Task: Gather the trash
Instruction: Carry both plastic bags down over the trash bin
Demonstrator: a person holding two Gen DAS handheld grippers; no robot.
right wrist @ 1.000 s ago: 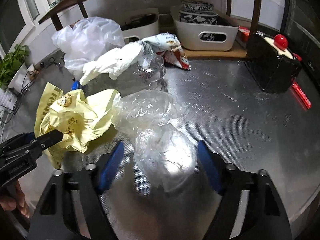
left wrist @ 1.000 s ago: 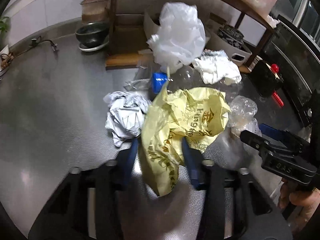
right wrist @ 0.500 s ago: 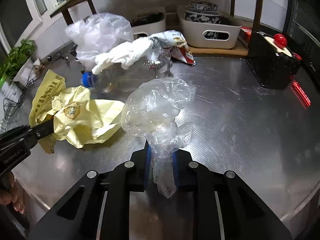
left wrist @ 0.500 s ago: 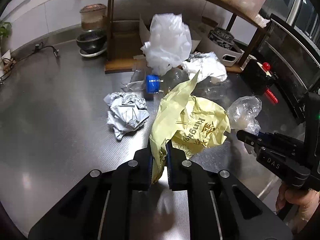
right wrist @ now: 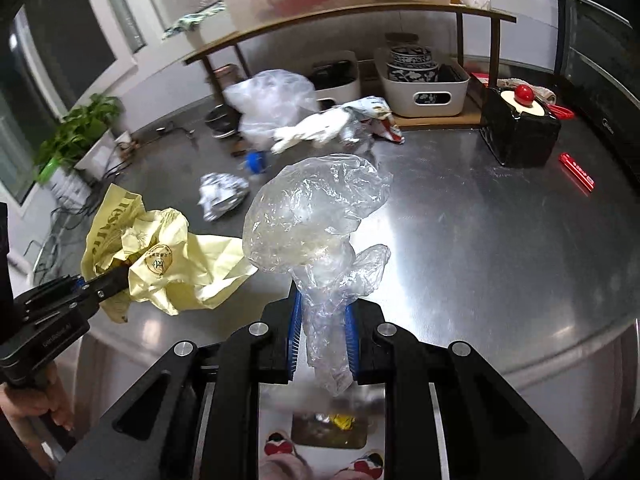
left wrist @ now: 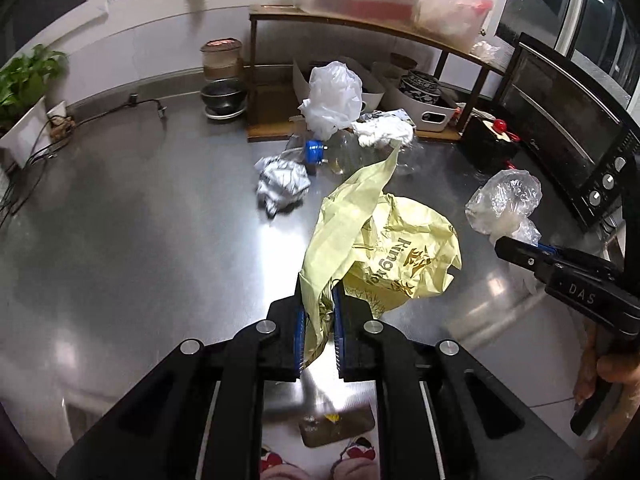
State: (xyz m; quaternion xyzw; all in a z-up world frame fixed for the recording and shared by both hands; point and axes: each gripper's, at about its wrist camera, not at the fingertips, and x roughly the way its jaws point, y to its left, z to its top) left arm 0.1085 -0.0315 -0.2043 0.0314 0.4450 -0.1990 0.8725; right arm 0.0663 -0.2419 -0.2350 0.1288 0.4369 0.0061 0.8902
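The left gripper [left wrist: 318,320] had its fingers [left wrist: 298,330] pinched on a crumpled yellow plastic bag [left wrist: 384,252], which hung clear above the steel worktop [left wrist: 140,240]. The right gripper [right wrist: 320,336] had its fingers [right wrist: 294,338] clamped on the neck of a clear plastic bag [right wrist: 312,216], likewise held off the worktop. Further back lay a crumpled wrapper [left wrist: 282,184], a blue-capped bottle [left wrist: 340,154], a white bag [left wrist: 334,98] and what looked like a white glove [left wrist: 384,132], near a wooden shelf [left wrist: 360,24].

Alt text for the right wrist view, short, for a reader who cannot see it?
The right gripper is shut on a crumpled clear plastic bag over a steel counter. At left, the left gripper holds a yellow bag; more litter lies behind.
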